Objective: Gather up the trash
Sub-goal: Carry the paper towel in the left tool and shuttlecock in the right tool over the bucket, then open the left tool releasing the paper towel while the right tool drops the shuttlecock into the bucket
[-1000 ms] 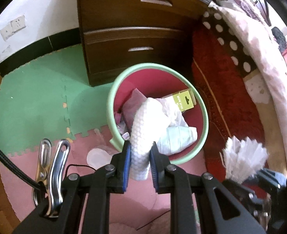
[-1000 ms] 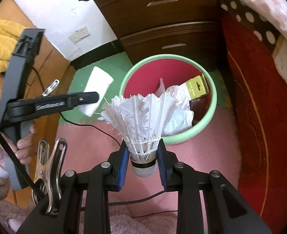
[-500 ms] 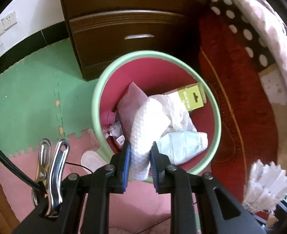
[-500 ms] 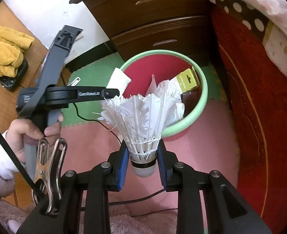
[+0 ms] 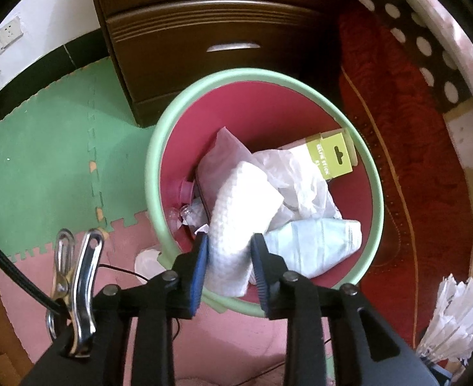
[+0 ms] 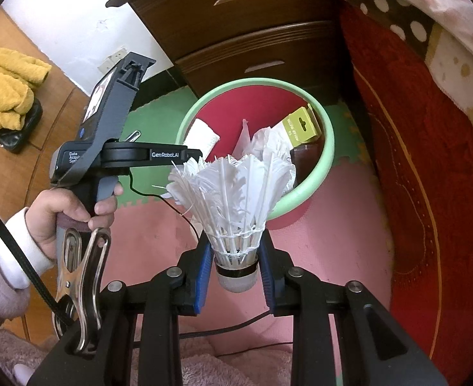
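Note:
A red bin with a green rim stands on the floor mat, holding tissues, a blue-white packet and a yellow-green card. My left gripper is shut on a white folded paper towel and holds it over the bin's near rim; the towel also shows in the right wrist view. My right gripper is shut on a white feather shuttlecock and hangs in front of the bin, above the pink mat. The shuttlecock shows at the lower right of the left wrist view.
A dark wooden drawer chest stands right behind the bin. A red rug and a bed edge lie to the right. Green and pink foam mats cover the floor. A thin black cable crosses the pink mat. Yellow cloth lies at far left.
My left gripper has moved forward with the towel, from short of the bin to over its near rim. The right gripper has crept closer to the bin with the shuttlecock.

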{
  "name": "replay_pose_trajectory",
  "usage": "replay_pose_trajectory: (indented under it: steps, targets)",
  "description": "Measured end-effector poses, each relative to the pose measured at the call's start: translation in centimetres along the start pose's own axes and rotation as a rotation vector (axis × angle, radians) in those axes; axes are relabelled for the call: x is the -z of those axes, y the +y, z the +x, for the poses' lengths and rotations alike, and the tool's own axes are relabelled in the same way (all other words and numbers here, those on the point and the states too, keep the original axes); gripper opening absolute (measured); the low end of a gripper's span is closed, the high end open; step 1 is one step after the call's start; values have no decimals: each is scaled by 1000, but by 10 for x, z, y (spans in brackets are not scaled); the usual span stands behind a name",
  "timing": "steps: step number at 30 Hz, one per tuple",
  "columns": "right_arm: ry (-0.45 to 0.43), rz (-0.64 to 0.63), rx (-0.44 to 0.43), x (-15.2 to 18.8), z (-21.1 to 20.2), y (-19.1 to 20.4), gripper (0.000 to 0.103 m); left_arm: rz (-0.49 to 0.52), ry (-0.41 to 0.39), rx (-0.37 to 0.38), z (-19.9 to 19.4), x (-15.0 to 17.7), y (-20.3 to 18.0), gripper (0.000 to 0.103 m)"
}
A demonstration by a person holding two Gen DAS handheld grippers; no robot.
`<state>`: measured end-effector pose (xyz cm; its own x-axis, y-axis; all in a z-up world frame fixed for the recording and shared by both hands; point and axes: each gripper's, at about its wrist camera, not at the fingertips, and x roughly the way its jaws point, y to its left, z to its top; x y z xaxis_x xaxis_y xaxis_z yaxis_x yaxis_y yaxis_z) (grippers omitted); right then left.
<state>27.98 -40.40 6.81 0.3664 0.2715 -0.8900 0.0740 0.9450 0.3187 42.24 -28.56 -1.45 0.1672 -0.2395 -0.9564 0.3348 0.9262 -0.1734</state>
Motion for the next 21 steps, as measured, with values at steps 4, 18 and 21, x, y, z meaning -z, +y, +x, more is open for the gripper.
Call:
replay_pose_trajectory:
  steps: [4,18,21]
  targets:
    - [3,10,-1,1,2,-2,28,1,-2,15,-3,-2,2,38]
    - [3,5,2,-5,10,0,28,-2,-28,5,-24,1,12,41]
    - [-3,0,7,-9,12,1,28,-14,-34,4,-30,7,17,41]
